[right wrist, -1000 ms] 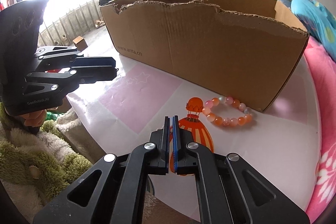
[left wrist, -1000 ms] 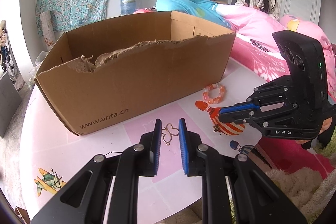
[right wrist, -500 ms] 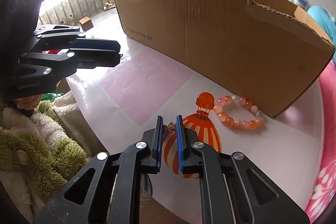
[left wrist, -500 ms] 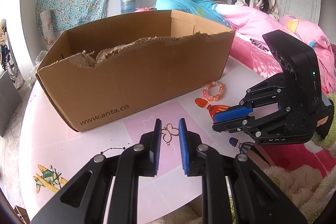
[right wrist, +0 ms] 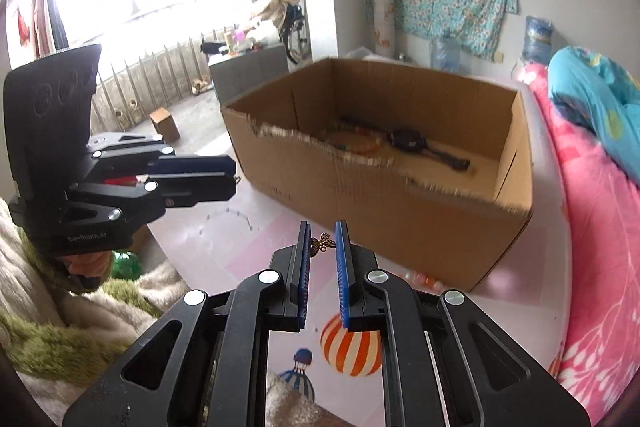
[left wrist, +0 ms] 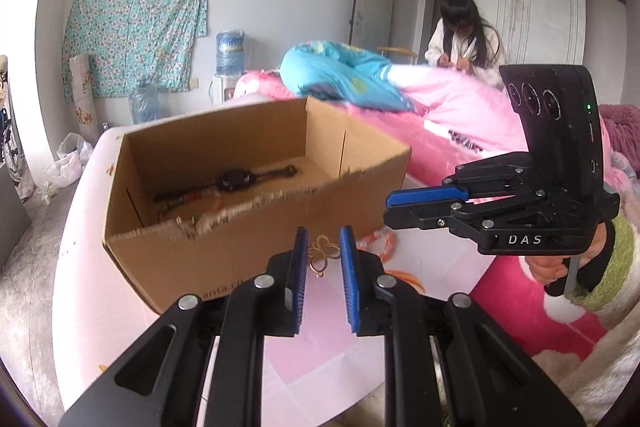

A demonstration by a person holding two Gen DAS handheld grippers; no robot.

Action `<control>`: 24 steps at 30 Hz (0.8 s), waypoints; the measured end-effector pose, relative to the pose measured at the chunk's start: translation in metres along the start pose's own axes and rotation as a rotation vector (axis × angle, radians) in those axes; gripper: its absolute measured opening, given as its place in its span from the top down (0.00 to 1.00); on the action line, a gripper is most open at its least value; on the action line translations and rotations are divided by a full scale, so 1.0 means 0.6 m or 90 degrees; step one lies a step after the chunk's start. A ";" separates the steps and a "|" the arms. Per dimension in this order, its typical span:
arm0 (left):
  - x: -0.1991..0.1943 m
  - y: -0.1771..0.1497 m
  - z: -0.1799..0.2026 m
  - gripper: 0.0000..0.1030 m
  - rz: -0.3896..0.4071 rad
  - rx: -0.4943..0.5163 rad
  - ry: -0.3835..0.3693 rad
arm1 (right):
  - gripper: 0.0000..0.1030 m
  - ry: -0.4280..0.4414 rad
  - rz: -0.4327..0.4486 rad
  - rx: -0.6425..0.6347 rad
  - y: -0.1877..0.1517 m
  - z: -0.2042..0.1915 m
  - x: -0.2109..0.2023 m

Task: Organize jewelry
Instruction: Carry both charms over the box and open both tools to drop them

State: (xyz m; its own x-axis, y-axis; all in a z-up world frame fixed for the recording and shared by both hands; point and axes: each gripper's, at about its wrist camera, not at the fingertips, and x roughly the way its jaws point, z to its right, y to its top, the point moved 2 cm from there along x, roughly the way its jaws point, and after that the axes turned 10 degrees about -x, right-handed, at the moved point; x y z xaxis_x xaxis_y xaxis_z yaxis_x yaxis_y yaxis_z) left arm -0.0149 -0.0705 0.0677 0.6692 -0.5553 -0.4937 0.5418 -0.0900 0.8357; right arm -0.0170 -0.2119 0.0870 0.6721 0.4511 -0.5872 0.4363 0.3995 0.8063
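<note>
I am looking across a bed (left wrist: 472, 115) heaped with pink and blue quilts, where a person (left wrist: 464, 43) is sitting at the far side; a flowered cloth (left wrist: 136, 27) is hanging on the wall behind.

Nearer, a round white table (left wrist: 92, 227) with pink patches and a striped balloon picture (right wrist: 352, 347) is carrying a cardboard box (left wrist: 240, 259); the box is standing open, its near edge torn and ragged; a dark wristwatch (left wrist: 236, 179) is lying flat on its floor, and some orange beads (right wrist: 356, 143) are lying beside the watch, toward the torn edge.

I am holding my left tongs (left wrist: 323, 233) up in front of the box, and my right tongs (right wrist: 322, 225) are hanging level with them, just beside; both are pointing toward the box wall and clear of the table.

A bracelet (left wrist: 376, 239) of orange and pink beads is lying on the table against the foot of the box, outside it, partly hidden behind my tongs; a thin chain (right wrist: 228, 217) is showing below the tip of the left tongs, and I cannot tell whether it is hanging or resting on the table.

My left tongs are pinching a gold pendant (left wrist: 320, 253) of looped wire, nearly closed, both pads touching it; my right tongs are likewise nearly closed and clamping a small bronze charm (right wrist: 323, 245) shaped like a winged insect; both pieces are being held in the air, outside the box.
</note>
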 end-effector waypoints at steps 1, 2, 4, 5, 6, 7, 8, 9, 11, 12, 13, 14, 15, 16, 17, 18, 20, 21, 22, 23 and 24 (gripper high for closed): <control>-0.001 0.017 -0.002 0.85 0.010 -0.005 -0.006 | 0.90 0.000 0.020 0.007 0.015 0.009 -0.005; 0.001 0.034 -0.006 0.85 0.016 -0.008 -0.007 | 0.90 -0.002 0.034 0.014 0.029 0.019 -0.006; 0.021 0.067 -0.019 0.85 0.012 -0.017 0.002 | 0.90 -0.025 0.031 0.013 0.052 0.036 0.009; 0.035 0.082 -0.026 0.85 0.004 -0.022 0.005 | 0.90 -0.038 0.018 0.014 0.061 0.044 0.024; 0.054 0.096 -0.037 0.85 -0.008 -0.031 0.010 | 0.90 -0.041 0.001 0.023 0.068 0.054 0.044; 0.075 0.108 -0.048 0.85 -0.023 -0.038 0.017 | 0.90 -0.038 -0.018 0.039 0.072 0.067 0.063; 0.096 0.119 -0.056 0.85 -0.041 -0.042 0.023 | 0.90 -0.041 -0.043 0.055 0.078 0.073 0.094; 0.120 0.128 -0.066 0.85 -0.057 -0.047 0.033 | 0.90 -0.057 -0.072 0.067 0.079 0.084 0.117; 0.162 0.139 -0.084 0.85 -0.091 -0.054 0.061 | 0.90 -0.079 -0.114 0.092 0.072 0.103 0.152; 0.181 0.142 -0.092 0.85 -0.104 -0.062 0.069 | 0.90 -0.077 -0.130 0.114 0.068 0.115 0.166; 0.196 0.143 -0.099 0.84 -0.117 -0.077 0.076 | 0.89 -0.076 -0.141 0.133 0.064 0.124 0.174; 0.207 0.143 -0.105 0.84 -0.128 -0.087 0.081 | 0.87 -0.078 -0.144 0.146 0.061 0.131 0.178; 0.215 0.142 -0.105 0.81 -0.134 -0.089 0.081 | 0.86 -0.080 -0.140 0.154 0.060 0.135 0.176; 0.218 0.141 -0.105 0.78 -0.134 -0.090 0.080 | 0.85 -0.078 -0.130 0.159 0.060 0.135 0.171; 0.218 0.139 -0.104 0.70 -0.130 -0.093 0.080 | 0.84 -0.074 -0.117 0.161 0.066 0.132 0.159; 0.214 0.138 -0.104 0.65 -0.123 -0.097 0.075 | 0.81 -0.073 -0.100 0.160 0.067 0.130 0.147; 0.204 0.137 -0.105 0.63 -0.105 -0.101 0.068 | 0.81 -0.073 -0.067 0.154 0.071 0.127 0.120; 0.198 0.138 -0.105 0.61 -0.097 -0.101 0.066 | 0.80 -0.073 -0.048 0.152 0.070 0.127 0.104; 0.193 0.139 -0.106 0.59 -0.087 -0.102 0.063 | 0.80 -0.071 -0.030 0.150 0.069 0.127 0.088; 0.187 0.140 -0.106 0.57 -0.079 -0.103 0.063 | 0.80 -0.070 -0.014 0.148 0.065 0.124 0.068; 0.181 0.141 -0.108 0.55 -0.070 -0.105 0.062 | 0.80 -0.072 0.003 0.147 0.061 0.124 0.051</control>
State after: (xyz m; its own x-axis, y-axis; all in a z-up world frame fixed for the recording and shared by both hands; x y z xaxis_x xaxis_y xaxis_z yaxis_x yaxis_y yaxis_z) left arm 0.1364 -0.0851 0.0691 0.6427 -0.4668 -0.6075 0.6851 -0.0047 0.7284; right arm 0.0640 -0.2428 0.1043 0.7311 0.3558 -0.5822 0.5495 0.1988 0.8115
